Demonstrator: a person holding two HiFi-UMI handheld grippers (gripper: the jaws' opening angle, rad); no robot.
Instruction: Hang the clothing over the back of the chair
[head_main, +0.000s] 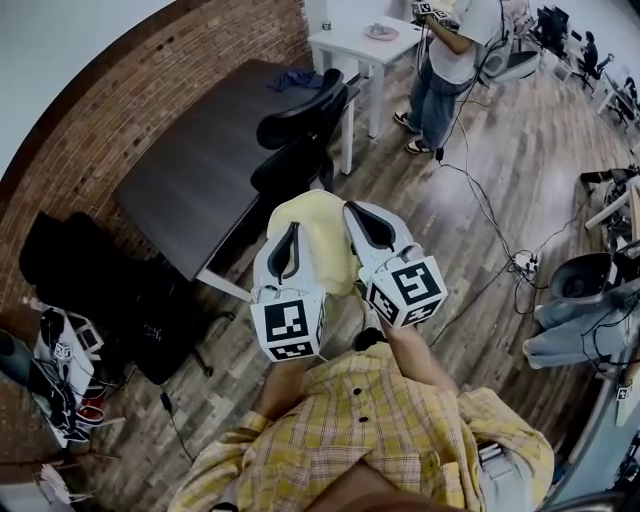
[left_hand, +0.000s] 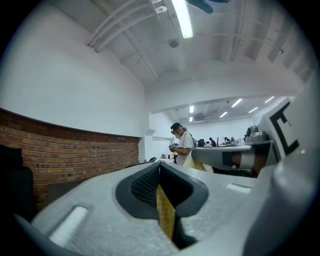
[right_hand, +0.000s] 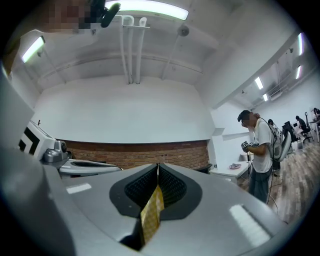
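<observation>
The left gripper and right gripper hold the yellow garment raised, fingers clamped on its edge, short of the black chair. Draping it well likely means carrying it level over the backrest and lowering it evenly.

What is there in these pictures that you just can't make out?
The clothing: head view, the left gripper and right gripper cover its sides; its kind is unclear. Both gripper views show only a yellow strip between shut jaws.
The chair: head view, lower part hidden behind the clothing.
A blue thing on the table: head view, too small to identify.
</observation>
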